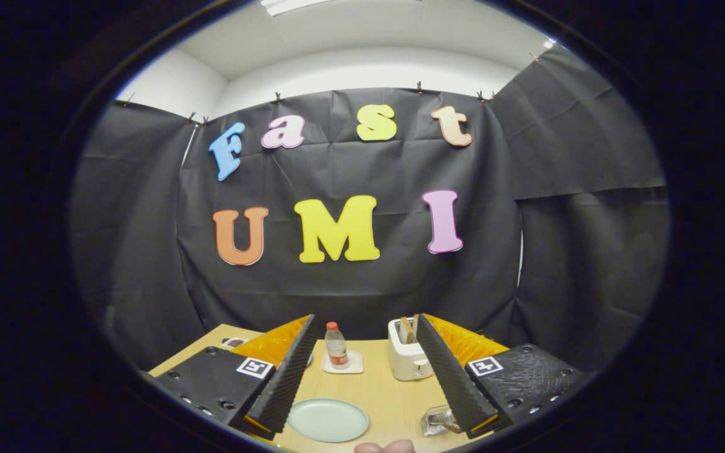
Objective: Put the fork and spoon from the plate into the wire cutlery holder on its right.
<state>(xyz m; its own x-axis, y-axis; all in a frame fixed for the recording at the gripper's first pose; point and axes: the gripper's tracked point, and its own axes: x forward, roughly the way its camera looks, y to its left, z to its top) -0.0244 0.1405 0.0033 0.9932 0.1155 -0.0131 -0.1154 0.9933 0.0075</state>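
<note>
Claw (362,377) fingers, black and ribbed with orange backs, stand spread wide with nothing between them, held level above a pale wooden table (387,396) and looking across it toward the booth's black cloth wall. Nearest, at about six o'clock from the midpoint of the fingers, a fingertip (384,447) of a person pokes into sight at the table's near edge. Just beyond it, at about seven o'clock and close against the inner side of the left finger (287,377), lies the pale green plate (328,419); its visible surface looks bare, and no fork or spoon can be made out on it. At about five o'clock, half hidden behind the right finger (450,377), sits a glinting shape that is probably the wire cutlery holder (437,420), with what may be cutlery in it, though it is too small and covered to be sure. Farther off, at eleven o'clock, a small bottle with a red cap (336,344) stands on a white coaster (342,363); at one o'clock a white toaster (409,357) holds slices of bread. Judging from this, the task may be close to done or the cutlery is hidden. To do the step well, tip the claw down toward the plate first to check it, then approach any utensil across its handle with the fingers wide, closing only when both straddle it.
</note>
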